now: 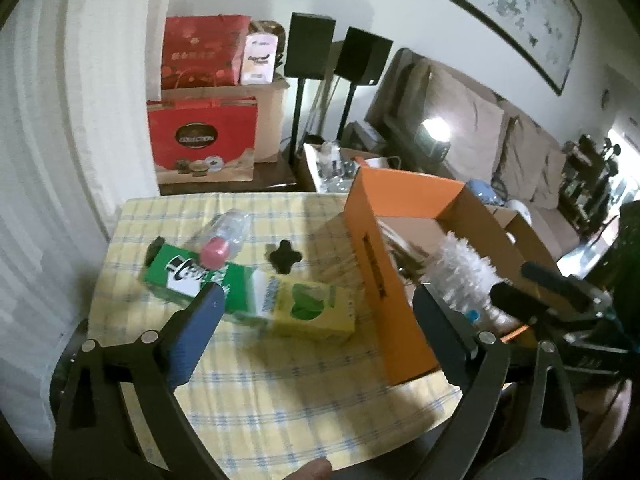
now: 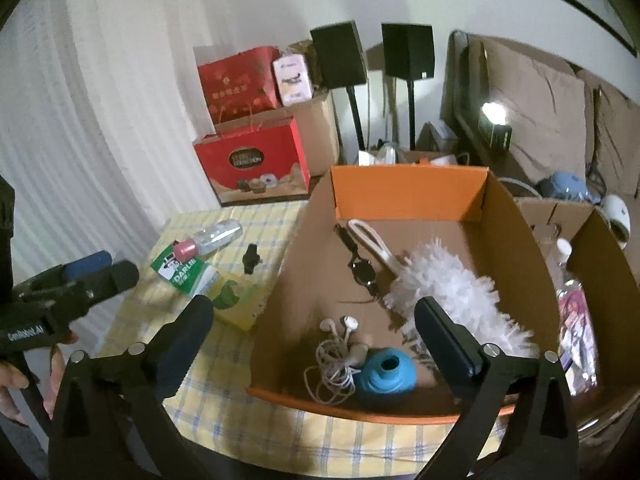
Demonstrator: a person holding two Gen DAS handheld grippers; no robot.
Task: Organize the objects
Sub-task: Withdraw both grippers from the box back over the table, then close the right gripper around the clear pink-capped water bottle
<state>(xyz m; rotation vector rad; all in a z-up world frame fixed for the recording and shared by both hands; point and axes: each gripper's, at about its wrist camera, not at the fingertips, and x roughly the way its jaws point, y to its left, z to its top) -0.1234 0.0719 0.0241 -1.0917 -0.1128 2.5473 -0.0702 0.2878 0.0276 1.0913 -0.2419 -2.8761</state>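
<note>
From where I stand, the sorting looks partly done. The orange cardboard box (image 2: pixel 408 196) on the checked tablecloth (image 2: pixel 248 412) already holds a white fluffy duster (image 2: pixel 452 292), a wristwatch (image 2: pixel 362 270), a tangle of white earphones (image 2: pixel 336 356) and a blue round container (image 2: pixel 384 374) at its near wall, about six o'clock within the box.

Left out on the cloth, at roughly nine o'clock from the box, are four things: a green toothpaste carton (image 1: pixel 192 280), a yellow-green carton (image 1: pixel 312 308) lying partly across it, a clear bottle with a pink cap (image 1: pixel 224 240) resting against the green carton's far end, and a small black clover-shaped piece (image 1: pixel 284 256) alone between the cartons and the box. I'd judge these are what remains to go in.

The left gripper (image 1: pixel 316 312) hangs over the yellow-green carton with its fingers spread wide, pinching nothing. The right gripper (image 2: pixel 316 320) hovers above the box's near left corner, fingers equally wide apart and empty.

For writing: the green carton reads "DARLIE" in the right wrist view. Beyond the table, a red gift bag (image 1: pixel 202 138) at eleven o'clock says "COLLECTION". The left gripper's body carries "GenRobot.AI". Black lettering on the box's side is too blurred to read.
</note>
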